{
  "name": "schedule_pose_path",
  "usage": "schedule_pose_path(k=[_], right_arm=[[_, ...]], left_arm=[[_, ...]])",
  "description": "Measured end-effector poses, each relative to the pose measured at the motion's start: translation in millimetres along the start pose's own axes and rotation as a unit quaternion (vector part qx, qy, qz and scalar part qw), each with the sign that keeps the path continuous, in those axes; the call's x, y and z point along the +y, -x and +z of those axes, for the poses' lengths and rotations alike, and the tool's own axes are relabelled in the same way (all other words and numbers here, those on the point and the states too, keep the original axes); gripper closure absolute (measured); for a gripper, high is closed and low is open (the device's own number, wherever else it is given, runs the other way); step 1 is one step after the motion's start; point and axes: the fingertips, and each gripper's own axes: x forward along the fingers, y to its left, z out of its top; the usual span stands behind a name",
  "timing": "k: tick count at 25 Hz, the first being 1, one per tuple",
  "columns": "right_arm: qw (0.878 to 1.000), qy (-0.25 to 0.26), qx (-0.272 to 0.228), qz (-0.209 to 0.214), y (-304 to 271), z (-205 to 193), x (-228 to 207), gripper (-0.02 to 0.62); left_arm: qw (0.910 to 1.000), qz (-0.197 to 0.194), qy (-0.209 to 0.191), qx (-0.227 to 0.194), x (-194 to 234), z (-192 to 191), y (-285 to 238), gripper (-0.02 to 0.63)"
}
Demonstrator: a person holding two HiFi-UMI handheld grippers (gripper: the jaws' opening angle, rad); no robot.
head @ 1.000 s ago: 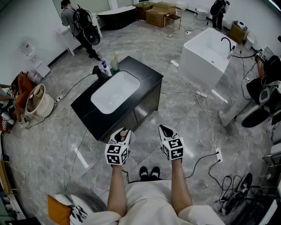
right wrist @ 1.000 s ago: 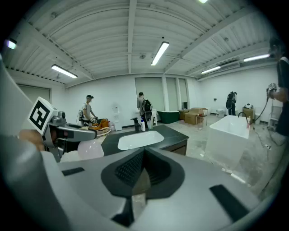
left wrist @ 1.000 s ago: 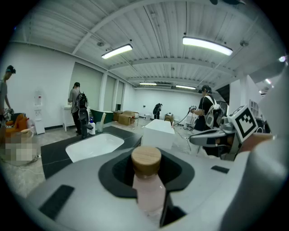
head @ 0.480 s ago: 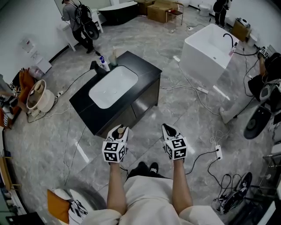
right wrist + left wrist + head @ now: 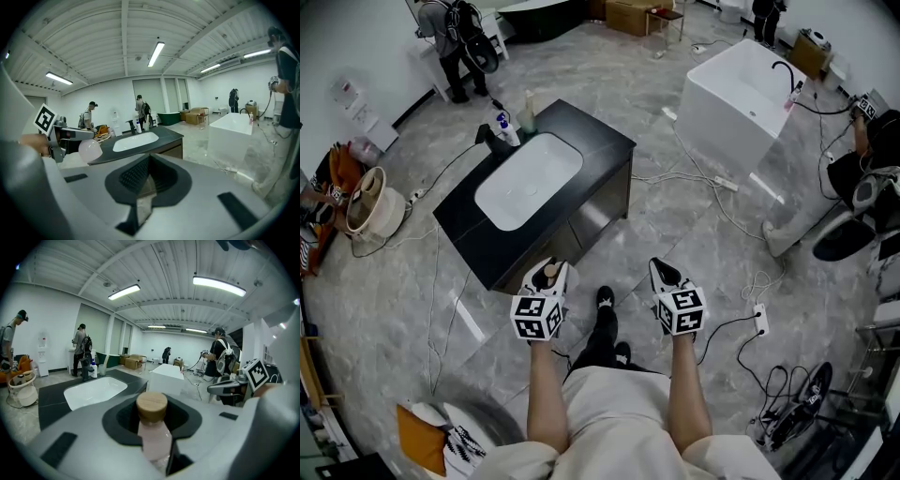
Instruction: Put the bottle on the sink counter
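Holding bottle [image 5: 152,425] upright: left gripper [image 5: 546,278] jaws clamped on its pink body, wooden cap up | right gripper [image 5: 664,277] jaws together, empty | bottle in air near front corner of black desk [image 5: 600,150], white sink [image 5: 528,181] beyond

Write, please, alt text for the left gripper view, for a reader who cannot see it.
The left gripper holds a pale pink bottle with a wooden cap between its jaws. Beyond it, to the left, stands the black sink counter with a white basin, in a large bright room where several people stand.
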Motion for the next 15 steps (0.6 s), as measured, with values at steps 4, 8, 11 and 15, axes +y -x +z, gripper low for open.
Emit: schedule_pose_path(k=[4, 8, 11, 15], right_arm=[[1.000, 0.008, 0.003, 0.006, -23, 12, -8, 0.591], [1.000, 0.011, 0.004, 0.010, -49, 26, -22, 0.591], [1.000, 0.004, 0.003, 0.015, -73, 37, -32, 0.591], [1.000, 0.001, 0.003, 0.021, -101, 53, -40, 0.591]], left_arm=[[1.0000, 0.000, -0.003, -0.002, 12, 13, -24, 0.497], [0.9999, -0.009, -0.006, -0.003, 19, 26, -53, 0.497], [0.9998, -0.013, -0.016, 0.003, 25, 34, -74, 0.497], [0.9996, -0.011, -0.022, 0.010, 43, 46, -98, 0.497]])
